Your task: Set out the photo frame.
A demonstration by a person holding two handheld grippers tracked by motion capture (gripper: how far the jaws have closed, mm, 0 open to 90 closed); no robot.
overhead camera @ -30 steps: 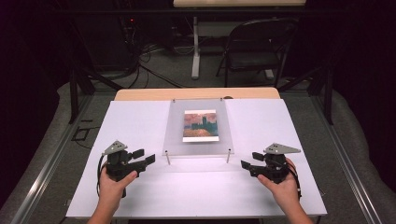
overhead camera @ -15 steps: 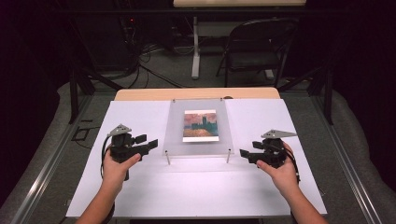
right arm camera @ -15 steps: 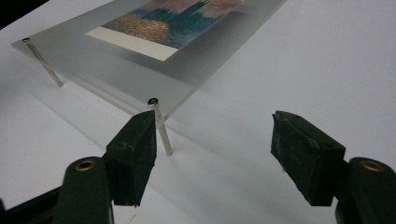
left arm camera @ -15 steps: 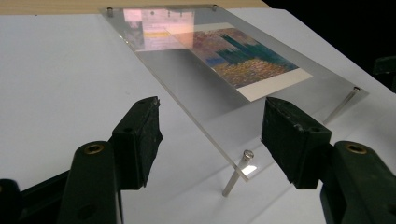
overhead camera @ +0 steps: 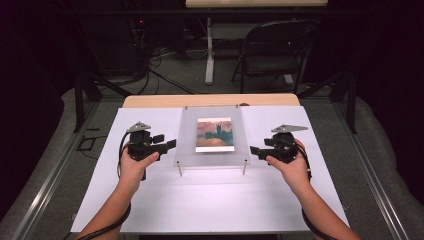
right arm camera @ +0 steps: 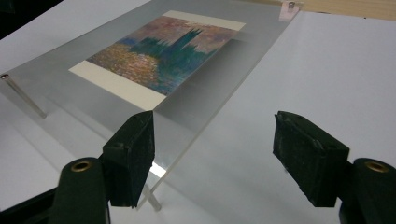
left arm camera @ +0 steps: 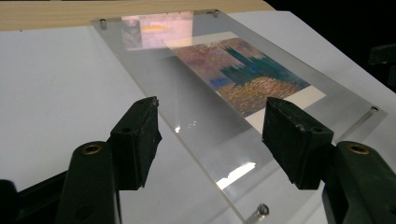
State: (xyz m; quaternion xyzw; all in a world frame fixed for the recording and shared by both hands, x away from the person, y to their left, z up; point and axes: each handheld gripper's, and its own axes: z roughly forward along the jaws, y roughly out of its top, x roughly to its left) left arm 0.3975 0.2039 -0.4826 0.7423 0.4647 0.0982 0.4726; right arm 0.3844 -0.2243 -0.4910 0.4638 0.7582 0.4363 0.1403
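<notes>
A clear acrylic plate point(overhead camera: 187, 145) stands on short metal pins point(overhead camera: 179, 169) at the middle of the white table point(overhead camera: 210, 200). A small landscape picture point(overhead camera: 215, 134) lies flat in it. My left gripper point(overhead camera: 172, 144) is open at the plate's left edge, its jaws pointing right. In the left gripper view the gripper point(left arm camera: 212, 112) spreads its jaws around the plate's near edge point(left arm camera: 196, 140), apart from it. My right gripper point(overhead camera: 252, 150) is open just off the right edge. In the right gripper view that gripper point(right arm camera: 215, 123) faces the plate's corner point(right arm camera: 187, 126) and the picture point(right arm camera: 163, 51).
A strip of bare wood point(overhead camera: 210, 100) runs along the table's far edge. Behind the table stand a folding chair point(overhead camera: 272, 50) and a table leg point(overhead camera: 210, 50), with cables on the floor. White table surface lies open in front of the plate and outside each hand.
Both hands have moved forward and inward, so each gripper now sits level with the plate's side edge. The jaws stay open and the plate has not moved.
</notes>
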